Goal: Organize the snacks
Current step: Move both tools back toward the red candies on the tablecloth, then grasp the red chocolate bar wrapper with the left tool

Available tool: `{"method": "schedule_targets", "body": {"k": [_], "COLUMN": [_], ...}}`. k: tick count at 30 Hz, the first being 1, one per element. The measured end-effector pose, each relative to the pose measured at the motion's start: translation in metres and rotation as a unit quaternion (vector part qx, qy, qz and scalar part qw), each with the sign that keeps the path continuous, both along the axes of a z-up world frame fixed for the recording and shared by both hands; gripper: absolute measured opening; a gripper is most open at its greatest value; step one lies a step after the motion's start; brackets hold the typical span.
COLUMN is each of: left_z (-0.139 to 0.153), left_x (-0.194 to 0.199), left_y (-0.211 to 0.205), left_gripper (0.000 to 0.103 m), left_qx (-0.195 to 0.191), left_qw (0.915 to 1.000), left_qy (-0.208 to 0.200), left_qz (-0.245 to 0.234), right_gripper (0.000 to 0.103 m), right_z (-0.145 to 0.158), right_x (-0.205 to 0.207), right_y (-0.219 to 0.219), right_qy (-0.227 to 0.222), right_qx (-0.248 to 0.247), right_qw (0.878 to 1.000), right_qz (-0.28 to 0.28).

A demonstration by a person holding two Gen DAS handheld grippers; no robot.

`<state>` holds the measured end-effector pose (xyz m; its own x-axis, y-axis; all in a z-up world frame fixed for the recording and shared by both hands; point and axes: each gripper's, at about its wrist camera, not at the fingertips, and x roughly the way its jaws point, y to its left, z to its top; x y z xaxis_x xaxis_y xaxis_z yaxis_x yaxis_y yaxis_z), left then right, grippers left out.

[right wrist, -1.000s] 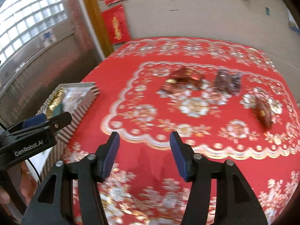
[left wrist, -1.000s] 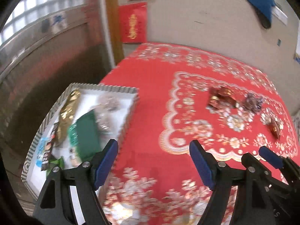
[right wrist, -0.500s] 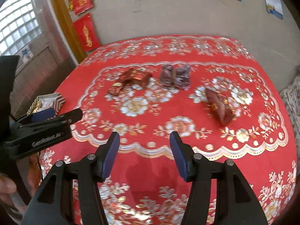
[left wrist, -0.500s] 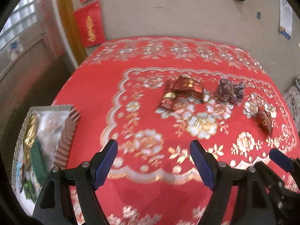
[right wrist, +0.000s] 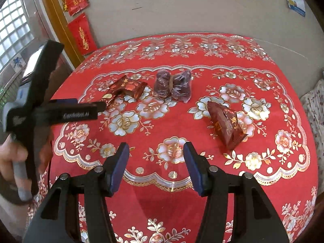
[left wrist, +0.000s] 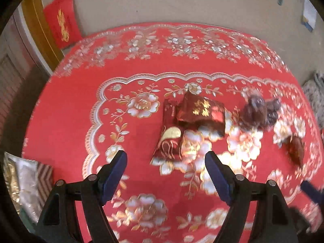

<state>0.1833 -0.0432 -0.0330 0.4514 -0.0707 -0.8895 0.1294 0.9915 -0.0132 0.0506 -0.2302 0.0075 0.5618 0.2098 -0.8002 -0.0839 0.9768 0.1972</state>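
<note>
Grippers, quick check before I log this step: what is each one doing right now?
Left gripper: open, holding nothing, above the tablecloth.
Right gripper: open, holding nothing.

Red floral tablecloth [right wrist: 182, 184], red hanging banners [right wrist: 82, 34] (gold lettering), beige wall [right wrist: 182, 6], glass-block window [right wrist: 12, 32]
</note>
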Motion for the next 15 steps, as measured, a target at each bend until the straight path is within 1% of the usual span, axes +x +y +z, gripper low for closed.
{"method": "schedule_targets", "body": {"k": [3, 7, 9, 11, 12, 13, 14, 15], "left_z": [-0.002, -0.008, -0.01, -0.013, -0.015, -0.017, -0.021, -0.02], "left_x": [0.008, 0.017, 0.023, 0.029, 0.031, 0.033, 0.034, 0.034], "left_y": [-0.001, -0.012, -0.014, -0.015, -0.016, -0.016, -0.016, -0.013], "left_gripper": [0.081, 0.081, 0.081, 0.079, 0.075, 0.061, 0.054, 0.051], "left_qx": [-0.005, 0.008, 0.005, 0.009, 0.016, 0.027, 0.037, 0.028], "left_qw": [1.0, 0.9998, 0.9998, 0.9998, 0.9997, 0.9993, 0.9989, 0.9993], "left_qy": [0.001, 0.001, 0.006, 0.008, 0.01, 0.013, 0.019, 0.016], "left_qz": [-0.002, -0.018, -0.019, -0.017, -0.018, -0.02, -0.021, -0.02], "right_gripper": [0.055, 0.055, 0.054, 0.055, 0.055, 0.055, 0.055, 0.055], "right_z": [-0.003, -0.002, -0.002, -0.002, -0.001, -0.001, 0.0, 0.001], "right_x": [0.004, 0.012, 0.017, 0.021, 0.022, 0.024, 0.025, 0.026], "right_y": [0.001, 0.005, 0.007, 0.01, 0.011, 0.012, 0.013, 0.015], "right_qy": [0.005, 0.005, 0.006, 0.005, 0.004, 0.003, 0.002, -0.001], "right_qx": [-0.004, -0.008, -0.012, -0.013, -0.012, -0.011, -0.011, -0.01], "right_qw": [1.0, 1.0, 1.0, 1.0, 1.0, 1.0, 1.0, 1.0], "right_qz": [0.002, 0.003, 0.005, 0.007, 0.008, 0.01, 0.011, 0.013]}}
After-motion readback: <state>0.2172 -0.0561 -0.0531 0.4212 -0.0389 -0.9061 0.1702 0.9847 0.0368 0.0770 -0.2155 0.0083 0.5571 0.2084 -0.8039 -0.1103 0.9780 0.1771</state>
